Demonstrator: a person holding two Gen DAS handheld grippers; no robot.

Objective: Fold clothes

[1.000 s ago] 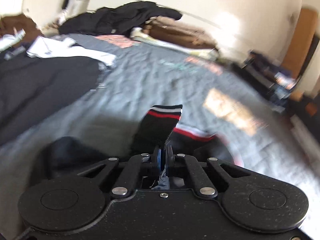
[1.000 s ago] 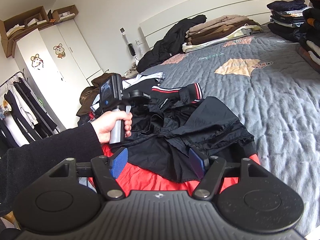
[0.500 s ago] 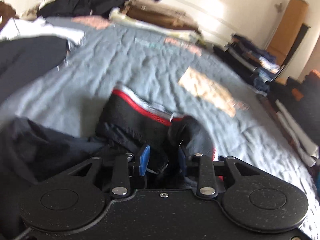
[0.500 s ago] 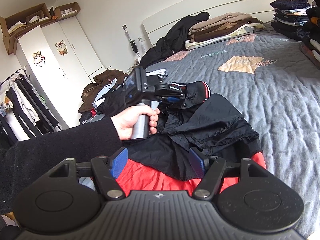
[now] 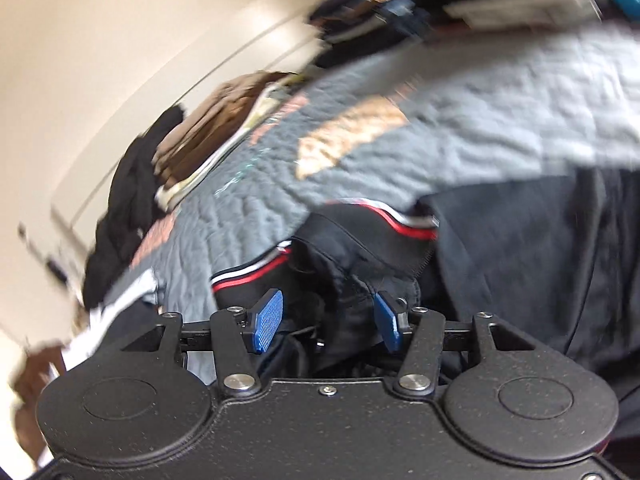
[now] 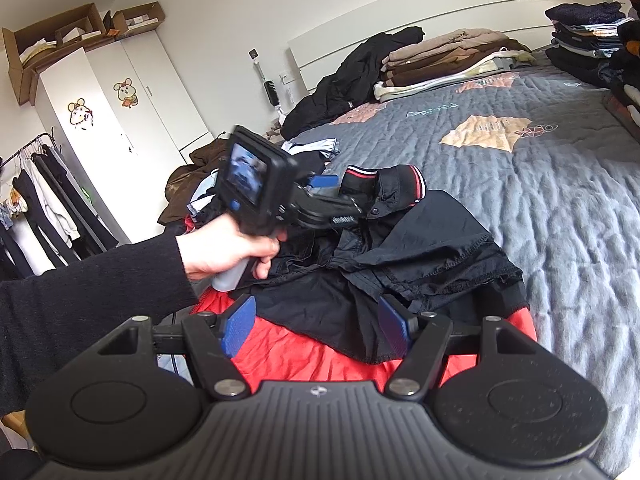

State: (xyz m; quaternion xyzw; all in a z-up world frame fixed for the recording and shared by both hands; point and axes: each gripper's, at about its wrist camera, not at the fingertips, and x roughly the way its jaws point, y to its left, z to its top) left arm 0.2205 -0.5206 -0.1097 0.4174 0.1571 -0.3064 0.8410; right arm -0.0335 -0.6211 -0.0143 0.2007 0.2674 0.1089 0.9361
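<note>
On the grey quilted bedspread (image 6: 540,184), the left gripper (image 5: 326,320) is opening, its jaws freeing the black jacket's striped cuff (image 5: 256,276) just ahead; the right gripper (image 6: 316,326) hovers half-spread, empty, so that fold looks placed.

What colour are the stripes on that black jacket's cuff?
Red and white stripes on the cuff, clearest in the right wrist view.

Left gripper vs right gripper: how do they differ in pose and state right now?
The left gripper is rolled over by the jacket's striped cuff, its jaws opening, black fabric loose between the pads; the right gripper sits level, jaws wide and steady. The left one is up on the black jacket; the right one hangs at the jacket's near hem over the red lining. Both have blue pads and grip nothing.
</note>
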